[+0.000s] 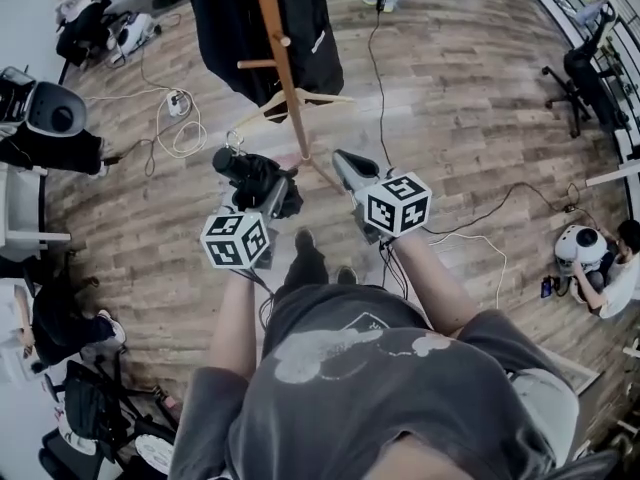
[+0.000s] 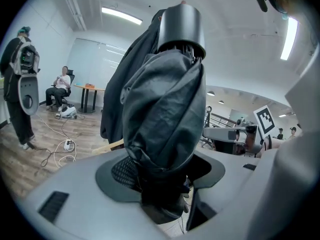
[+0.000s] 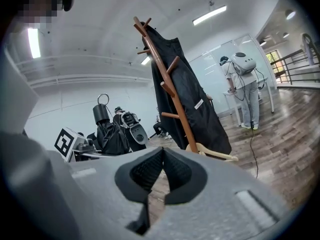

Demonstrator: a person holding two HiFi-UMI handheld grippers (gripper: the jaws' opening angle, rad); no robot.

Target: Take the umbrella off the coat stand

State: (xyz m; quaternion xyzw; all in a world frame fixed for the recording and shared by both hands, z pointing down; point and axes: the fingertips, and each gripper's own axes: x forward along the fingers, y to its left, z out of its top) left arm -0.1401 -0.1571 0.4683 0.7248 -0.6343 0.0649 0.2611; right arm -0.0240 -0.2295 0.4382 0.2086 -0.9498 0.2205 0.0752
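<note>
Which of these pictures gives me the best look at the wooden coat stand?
The right gripper view: the coat stand shows side-on, pegs and hanging black coat included. The head view sees it steeply from above, top cut off. In the left gripper view the umbrella blocks nearly all of it.

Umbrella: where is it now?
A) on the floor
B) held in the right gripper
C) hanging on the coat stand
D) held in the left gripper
D: the left gripper has its jaws clamped on the folded black umbrella, apart from the coat stand; the right gripper is shut with nothing in it.
</note>
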